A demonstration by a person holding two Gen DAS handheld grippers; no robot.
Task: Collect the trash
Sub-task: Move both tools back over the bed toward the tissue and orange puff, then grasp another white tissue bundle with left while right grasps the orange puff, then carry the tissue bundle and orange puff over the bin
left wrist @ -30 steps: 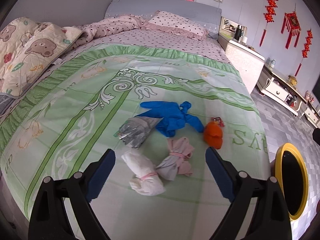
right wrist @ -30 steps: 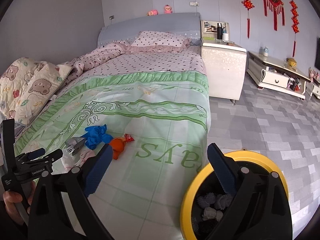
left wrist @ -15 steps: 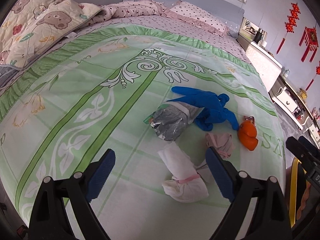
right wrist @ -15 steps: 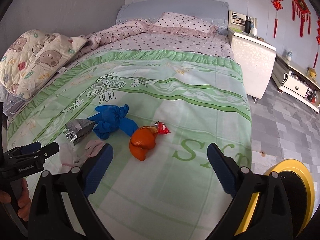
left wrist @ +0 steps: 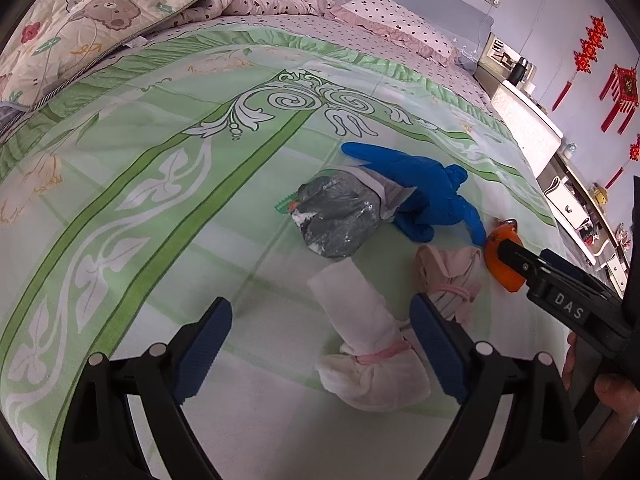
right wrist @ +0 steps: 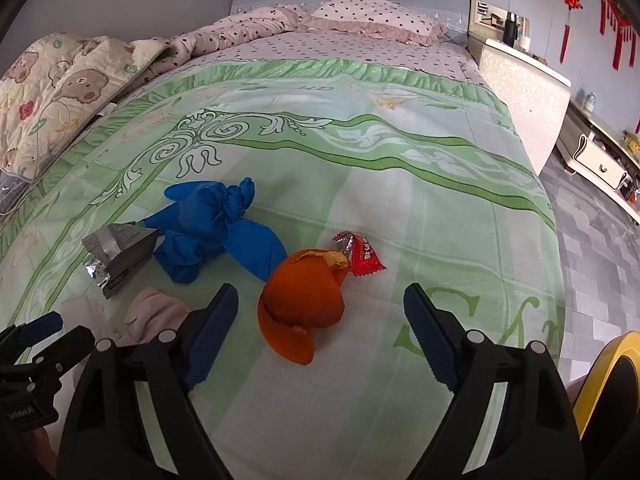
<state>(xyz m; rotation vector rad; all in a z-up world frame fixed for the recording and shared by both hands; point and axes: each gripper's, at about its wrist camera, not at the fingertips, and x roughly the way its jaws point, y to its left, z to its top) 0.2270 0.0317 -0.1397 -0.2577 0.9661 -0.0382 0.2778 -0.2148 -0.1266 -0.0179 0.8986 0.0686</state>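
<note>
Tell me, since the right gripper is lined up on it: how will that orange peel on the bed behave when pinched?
The orange peel looks hollow and curled, so probably light and likely to buckle. Its loose flap may tear or dangle. On soft bedding it should hardly roll.

White letters "DAS" stood on the black body of the right tongs [left wrist: 568, 280], which entered the left wrist view at about 3 o'clock. On the green bed cover [right wrist: 400, 208], large green letters lay at about 4 o'clock in the right wrist view, partly hidden; they read roughly "S", "A", "Y". The red candy wrapper [right wrist: 362, 256] bore white characters too small to read. Small white print on the left tongs [right wrist: 28, 360] was too blurred to read.
</note>
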